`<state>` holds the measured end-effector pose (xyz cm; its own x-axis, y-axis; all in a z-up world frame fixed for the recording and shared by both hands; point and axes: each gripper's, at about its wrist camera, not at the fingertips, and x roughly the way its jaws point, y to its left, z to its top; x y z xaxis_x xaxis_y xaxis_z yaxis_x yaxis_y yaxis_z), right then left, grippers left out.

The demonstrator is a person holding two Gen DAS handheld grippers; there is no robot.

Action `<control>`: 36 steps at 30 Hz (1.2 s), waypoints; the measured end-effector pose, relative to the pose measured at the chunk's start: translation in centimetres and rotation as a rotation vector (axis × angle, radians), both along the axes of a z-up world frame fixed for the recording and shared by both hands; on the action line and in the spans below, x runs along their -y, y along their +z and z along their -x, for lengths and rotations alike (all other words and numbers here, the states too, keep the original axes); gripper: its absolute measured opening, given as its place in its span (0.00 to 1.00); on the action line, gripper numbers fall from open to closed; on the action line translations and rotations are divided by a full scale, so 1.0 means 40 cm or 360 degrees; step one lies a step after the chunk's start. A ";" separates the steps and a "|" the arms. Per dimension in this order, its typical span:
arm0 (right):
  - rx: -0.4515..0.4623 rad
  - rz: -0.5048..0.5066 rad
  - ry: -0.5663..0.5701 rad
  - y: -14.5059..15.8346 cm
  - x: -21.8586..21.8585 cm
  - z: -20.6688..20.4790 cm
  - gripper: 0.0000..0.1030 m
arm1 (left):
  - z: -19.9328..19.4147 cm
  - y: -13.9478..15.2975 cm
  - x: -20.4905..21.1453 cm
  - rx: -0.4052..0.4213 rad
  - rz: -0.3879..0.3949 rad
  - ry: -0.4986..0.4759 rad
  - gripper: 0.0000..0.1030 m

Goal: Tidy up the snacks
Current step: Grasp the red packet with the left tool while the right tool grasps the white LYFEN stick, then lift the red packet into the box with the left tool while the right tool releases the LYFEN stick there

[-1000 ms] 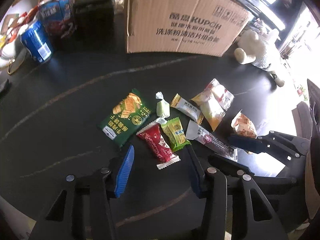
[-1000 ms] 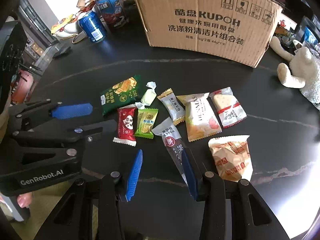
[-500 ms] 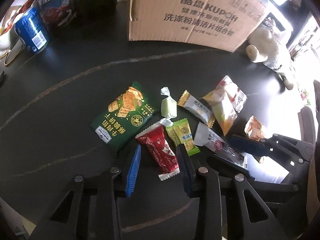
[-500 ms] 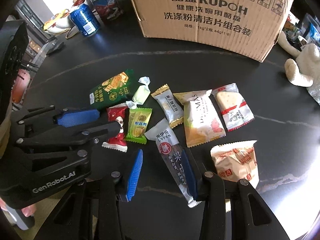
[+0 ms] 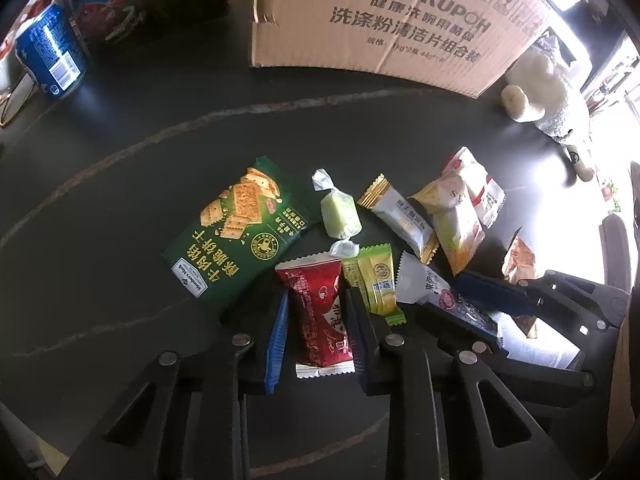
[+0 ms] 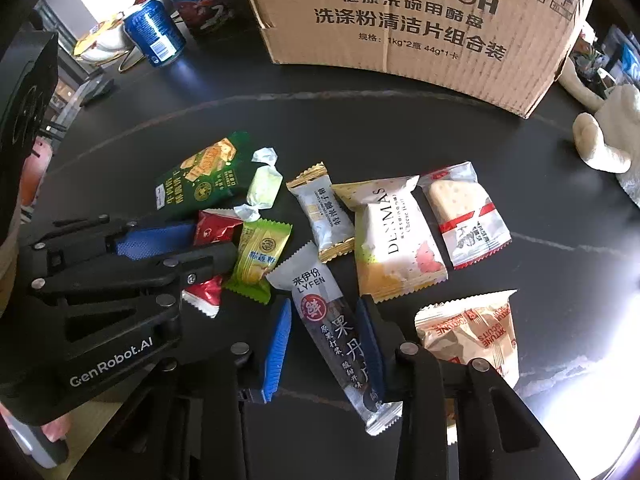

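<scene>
Several snack packets lie on a black table in front of a cardboard box [image 5: 384, 20]. My left gripper [image 5: 318, 304] straddles a red packet [image 5: 320, 312], jaws close beside it; it also shows in the right wrist view [image 6: 176, 244]. My right gripper [image 6: 326, 316] straddles a long grey-and-black LYFEN fruit strip [image 6: 332, 328], jaws narrowed on both sides. A green cracker bag [image 5: 240, 228], a pale green candy [image 5: 340, 216], a yellow-green packet [image 5: 376, 284], a white-gold packet [image 6: 324, 216], a DENMAS packet [image 6: 392, 236] and a biscuit packet [image 6: 464, 216] lie around.
A fortune cookie packet [image 6: 472, 332] lies right of the right gripper. A blue can [image 5: 52, 56] and snack boxes [image 5: 108, 4] stand at the back left. A white plush toy [image 5: 540, 92] sits at the back right.
Both grippers moved forward and down. The left jaws narrowed around the red packet. The right jaws narrowed around the LYFEN strip.
</scene>
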<state>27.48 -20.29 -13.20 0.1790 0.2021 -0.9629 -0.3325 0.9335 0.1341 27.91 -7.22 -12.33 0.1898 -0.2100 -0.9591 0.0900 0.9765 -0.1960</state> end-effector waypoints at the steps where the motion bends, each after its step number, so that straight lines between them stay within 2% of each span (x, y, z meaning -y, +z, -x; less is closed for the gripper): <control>1: -0.0002 -0.0001 0.0001 -0.001 0.001 0.000 0.34 | 0.000 0.001 -0.002 0.0005 0.0001 0.0000 0.27; 5: 0.0008 0.0006 -0.0001 -0.003 0.000 -0.002 0.31 | -0.004 -0.001 -0.002 0.0003 0.0007 -0.0007 0.24; 8: 0.0013 0.0010 -0.0010 -0.003 0.002 -0.001 0.25 | -0.001 -0.001 0.001 0.0012 -0.0001 -0.0018 0.23; 16: 0.0014 -0.0004 -0.0031 0.007 0.010 0.025 0.22 | 0.035 0.026 0.007 0.0060 -0.0025 -0.0078 0.22; 36: 0.0284 -0.0092 -0.0120 0.185 0.026 0.074 0.19 | 0.096 0.190 0.017 0.0357 -0.0021 -0.0175 0.22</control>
<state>24.51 -21.33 -5.80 0.3625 0.2357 -0.9017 -0.2853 0.9491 0.1335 24.06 -7.91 -4.73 0.3747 -0.2289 -0.8984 0.2358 0.9607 -0.1465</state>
